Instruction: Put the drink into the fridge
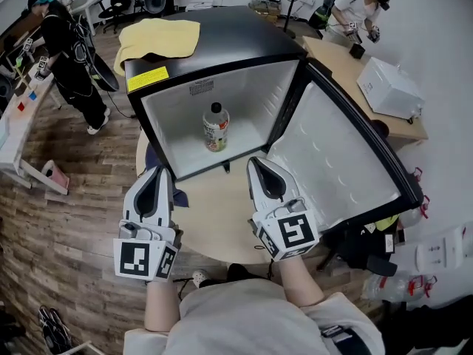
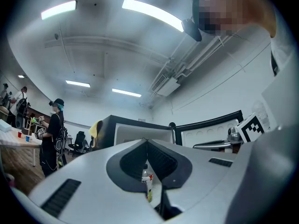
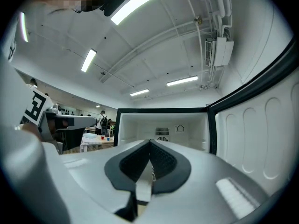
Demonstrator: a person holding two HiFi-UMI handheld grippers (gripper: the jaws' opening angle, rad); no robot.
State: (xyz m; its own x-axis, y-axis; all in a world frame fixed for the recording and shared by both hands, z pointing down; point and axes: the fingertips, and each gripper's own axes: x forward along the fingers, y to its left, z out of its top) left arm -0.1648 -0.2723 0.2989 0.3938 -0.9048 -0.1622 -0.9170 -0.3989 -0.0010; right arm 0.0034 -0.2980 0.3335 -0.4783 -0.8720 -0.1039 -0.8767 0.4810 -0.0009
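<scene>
Inside the open mini fridge [image 1: 236, 39], on its white floor about midway between the side walls — a drink bottle [image 1: 216, 126]. Upright, dark cap on top, long axis vertical, clear of both side walls and of the back. Wrapped in a pale label with red and green patches; print on it too small to read. Along the fridge's top front edge, toward the left, a yellow sticker [image 1: 147, 79] with dark lines of text, also unreadable. Over the back left part of the black top, a yellow cloth [image 1: 159, 37]. Off to the right, the door [image 1: 347, 157] swung wide, white moulded lining exposed. On the back wall in the right gripper view, a vent grille [image 3: 162, 131] and beside it a round dial [image 3: 180, 129].

Just before the fridge opening, above the round wooden table [image 1: 214, 220], both tongs side by side, tips toward the fridge. First the left tongs [image 1: 157, 173] — pressed together at the tips, nothing pinched, bottle glimpsed far off through the slit below the tips. Then the right tongs [image 1: 259, 163], likewise pressed together and empty, aimed at the bare back wall. On each rear cube, black-and-white square markers. Bottle well apart from both tongs.
</scene>
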